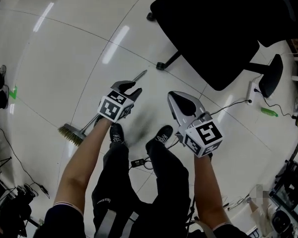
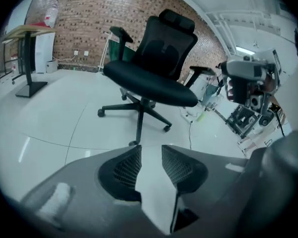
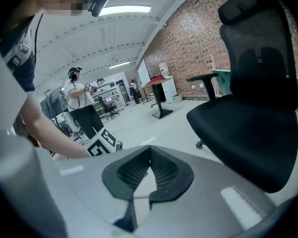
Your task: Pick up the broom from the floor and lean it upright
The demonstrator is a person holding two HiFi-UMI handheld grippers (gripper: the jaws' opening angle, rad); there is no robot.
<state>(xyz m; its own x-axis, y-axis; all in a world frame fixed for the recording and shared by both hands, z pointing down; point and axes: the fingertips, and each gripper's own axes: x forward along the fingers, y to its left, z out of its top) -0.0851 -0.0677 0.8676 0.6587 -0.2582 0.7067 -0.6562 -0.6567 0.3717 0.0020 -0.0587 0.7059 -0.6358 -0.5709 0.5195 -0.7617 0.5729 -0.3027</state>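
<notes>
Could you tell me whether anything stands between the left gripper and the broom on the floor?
Nothing visible does. The left gripper, jaws open and empty, hangs over the broom handle with only bare floor around. The person's shoes stand beside the handle, the office chair farther off.

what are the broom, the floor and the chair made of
Broom: straw-coloured bristles, natural or plastic fibre, hard to say; thin grey handle, perhaps metal.
Floor: white, hard and glossy, with bright streaks mirrored in it; maybe polished tile or a coating.
Chair: black; see-through mesh back, matte seat that looks like fabric.
</notes>
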